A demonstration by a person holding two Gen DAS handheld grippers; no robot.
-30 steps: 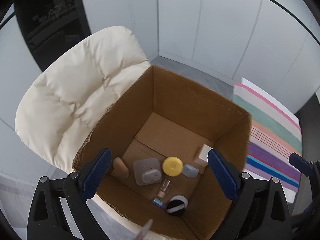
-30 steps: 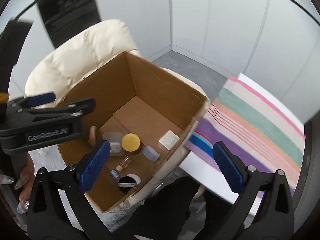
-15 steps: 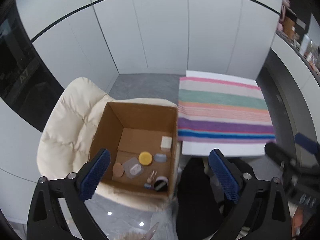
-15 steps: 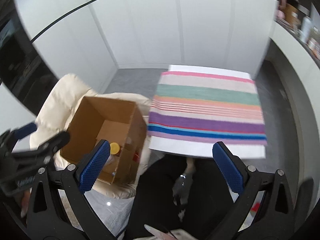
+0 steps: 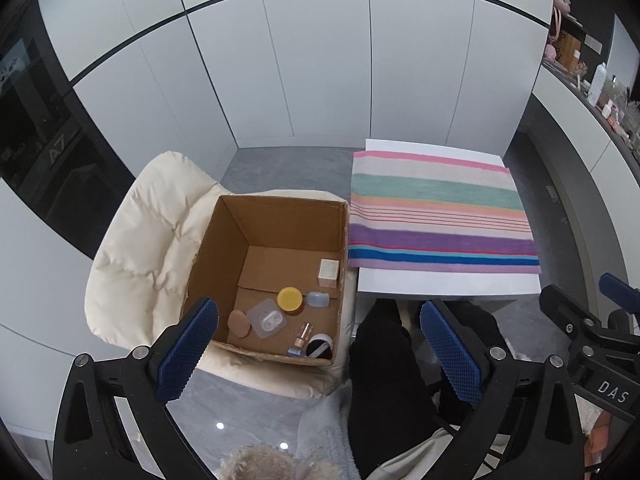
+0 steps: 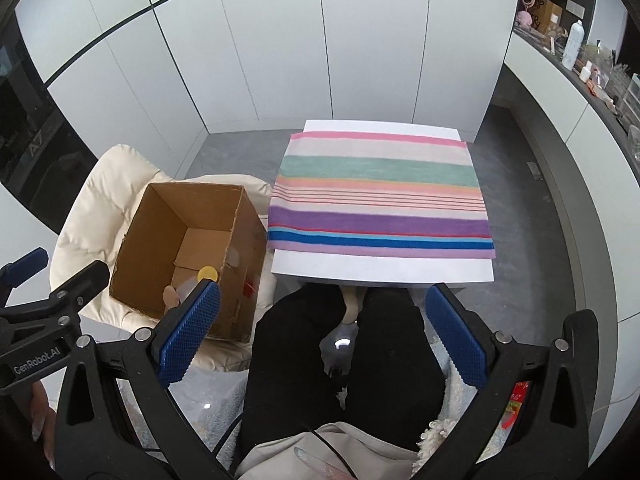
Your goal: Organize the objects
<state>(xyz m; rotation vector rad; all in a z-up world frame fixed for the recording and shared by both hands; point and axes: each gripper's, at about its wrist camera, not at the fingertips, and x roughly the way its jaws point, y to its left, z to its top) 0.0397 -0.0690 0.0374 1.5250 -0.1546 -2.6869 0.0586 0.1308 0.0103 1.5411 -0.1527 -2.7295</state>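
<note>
The cardboard box (image 5: 280,276) sits open on a cream padded chair (image 5: 148,240), just beside the left edge of the white desk (image 5: 444,282), which carries a striped cloth (image 5: 436,216). On the box's floor lie a yellow-lidded jar (image 5: 290,298), a small bluish case (image 5: 317,299) beside it, a white carton (image 5: 329,273) against the wall nearest the desk, a clear blister pack (image 5: 267,318), a tan oval sponge (image 5: 239,323), a small rose-capped bottle (image 5: 303,333) and a black-and-white round compact (image 5: 319,347) in the near corner. The left hand-held gripper (image 5: 316,350) hangs above the box's near edge, fingers spread wide and empty. The right hand-held gripper (image 6: 320,334) is likewise spread and empty, over the seated person's black-clad legs (image 6: 360,356) beside the box.
</note>
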